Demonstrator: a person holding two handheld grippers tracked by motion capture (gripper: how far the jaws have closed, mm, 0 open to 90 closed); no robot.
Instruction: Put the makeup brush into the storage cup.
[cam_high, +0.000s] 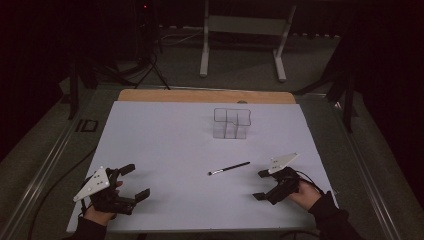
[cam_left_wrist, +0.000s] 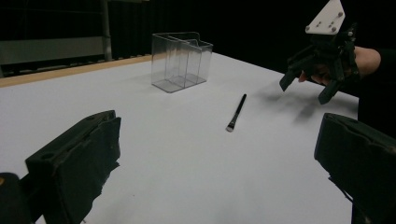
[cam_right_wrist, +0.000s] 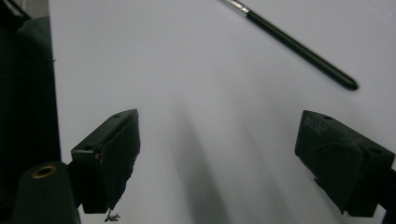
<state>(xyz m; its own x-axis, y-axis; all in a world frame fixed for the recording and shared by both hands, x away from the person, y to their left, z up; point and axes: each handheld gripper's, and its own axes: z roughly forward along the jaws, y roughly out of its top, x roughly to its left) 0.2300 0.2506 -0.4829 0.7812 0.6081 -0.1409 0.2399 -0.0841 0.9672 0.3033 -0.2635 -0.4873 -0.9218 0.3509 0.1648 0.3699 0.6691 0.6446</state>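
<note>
1. A thin black makeup brush (cam_high: 229, 168) lies flat on the white table cover (cam_high: 165, 150), near the middle, its bristle end pointing left.
2. A clear plastic organizer (cam_high: 231, 123) with compartments stands upright farther back, well apart from the brush.
3. The left gripper (cam_high: 134, 181) is at the near left, jaws released and holding nothing.
4. The right gripper (cam_high: 261, 184) is at the near right, near the brush handle, jaws also spread and holding nothing.

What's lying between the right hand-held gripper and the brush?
Nothing: in the high view, bare white table separates the right hand-held gripper from the brush.
</note>
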